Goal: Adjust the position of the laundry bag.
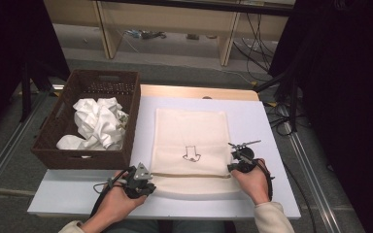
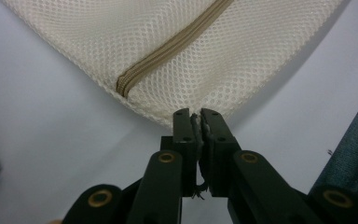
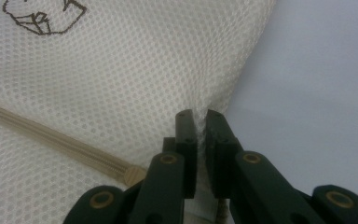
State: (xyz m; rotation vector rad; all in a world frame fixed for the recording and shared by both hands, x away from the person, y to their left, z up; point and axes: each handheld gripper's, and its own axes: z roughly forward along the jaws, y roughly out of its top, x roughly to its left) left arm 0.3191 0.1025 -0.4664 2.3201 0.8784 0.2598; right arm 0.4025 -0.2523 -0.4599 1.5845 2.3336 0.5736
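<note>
A cream mesh laundry bag (image 1: 192, 145) with a tan zipper and a small dark printed figure lies flat on the white tabletop (image 1: 272, 126), in the centre of the high view. I hold its near edge at both corners.

My left gripper (image 1: 143, 180) sits at the lower left of the bag in the high view. In the left gripper view my two black jaws are pressed together on the rim of the mesh (image 2: 186, 60), right at the bottom centre of the frame, with a thin sliver of fabric pinched between the pads. The tan zipper (image 2: 168, 49) runs diagonally from the upper middle down to an end just above and left of my jaw tips.

My right gripper (image 1: 238, 158) rests at the bag's right edge, lower right of centre in the high view. In the right gripper view my jaws are clamped on the mesh edge (image 3: 121, 79), with cloth bunched between the pads; the zipper's end (image 3: 133, 175) lies to the lower left, and the printed figure (image 3: 42, 16) is at the upper left corner.

A dark brown woven basket (image 1: 131, 121) holding crumpled white cloth (image 1: 97, 121) stands left of the bag, close beside it.
</note>
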